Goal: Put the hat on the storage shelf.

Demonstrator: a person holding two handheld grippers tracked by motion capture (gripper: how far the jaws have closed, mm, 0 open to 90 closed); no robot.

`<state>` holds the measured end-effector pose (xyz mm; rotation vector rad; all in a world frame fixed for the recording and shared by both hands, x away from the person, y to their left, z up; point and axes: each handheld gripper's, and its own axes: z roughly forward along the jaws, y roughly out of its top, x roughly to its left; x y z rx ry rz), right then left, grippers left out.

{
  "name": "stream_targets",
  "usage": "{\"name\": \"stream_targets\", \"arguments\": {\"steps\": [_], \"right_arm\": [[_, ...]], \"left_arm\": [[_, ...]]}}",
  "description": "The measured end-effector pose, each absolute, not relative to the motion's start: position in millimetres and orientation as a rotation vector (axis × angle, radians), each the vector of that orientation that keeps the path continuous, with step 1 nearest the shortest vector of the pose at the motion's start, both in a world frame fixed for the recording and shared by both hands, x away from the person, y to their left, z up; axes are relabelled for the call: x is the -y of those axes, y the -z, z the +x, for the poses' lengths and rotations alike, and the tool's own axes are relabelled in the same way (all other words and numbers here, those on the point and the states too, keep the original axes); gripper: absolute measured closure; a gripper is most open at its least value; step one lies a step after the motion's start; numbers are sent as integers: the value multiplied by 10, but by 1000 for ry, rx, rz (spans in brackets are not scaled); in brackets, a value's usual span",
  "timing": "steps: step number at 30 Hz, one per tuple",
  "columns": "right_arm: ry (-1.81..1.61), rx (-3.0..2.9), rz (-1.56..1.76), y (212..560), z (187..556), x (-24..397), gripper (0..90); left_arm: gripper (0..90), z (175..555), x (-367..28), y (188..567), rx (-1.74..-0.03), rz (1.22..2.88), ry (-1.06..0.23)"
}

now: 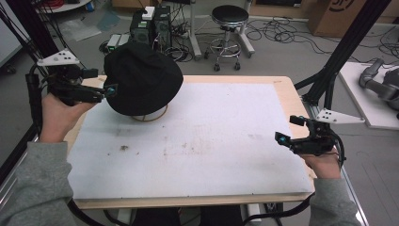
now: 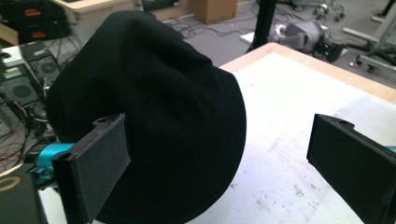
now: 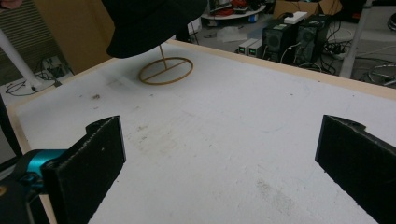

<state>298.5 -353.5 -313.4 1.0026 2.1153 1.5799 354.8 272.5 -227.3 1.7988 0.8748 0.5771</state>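
Note:
A black hat [image 1: 141, 77] sits on a thin wooden stand with a ring base [image 1: 157, 115] at the table's far left. My left gripper [image 1: 111, 90] is open at the hat's left edge. In the left gripper view the hat [image 2: 154, 93] rises behind the left jaw, and the left gripper [image 2: 219, 140] holds nothing. My right gripper [image 1: 282, 139] hovers open over the table's right edge, far from the hat. In the right gripper view, the right gripper [image 3: 219, 135] has wide jaws framing bare mat, with the hat [image 3: 149, 18] and the ring base [image 3: 166, 70] farther off.
A stained white mat [image 1: 211, 141] covers the wooden table [image 1: 284, 87]. Beyond the far edge stand computer boxes [image 1: 150, 26] and a stool [image 1: 229, 19] on the floor. A black frame post [image 1: 346, 42] rises at the right, with a grey machine [image 1: 381, 80] behind it.

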Motion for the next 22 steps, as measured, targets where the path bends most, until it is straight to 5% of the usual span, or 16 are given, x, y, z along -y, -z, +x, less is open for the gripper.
{"name": "stream_targets", "arguments": {"steps": [22], "right_arm": [[-1592, -2121, 977, 3111, 2949, 3482, 12]], "left_arm": [[63, 3102, -2709, 2637, -895, 1749, -587]]}}
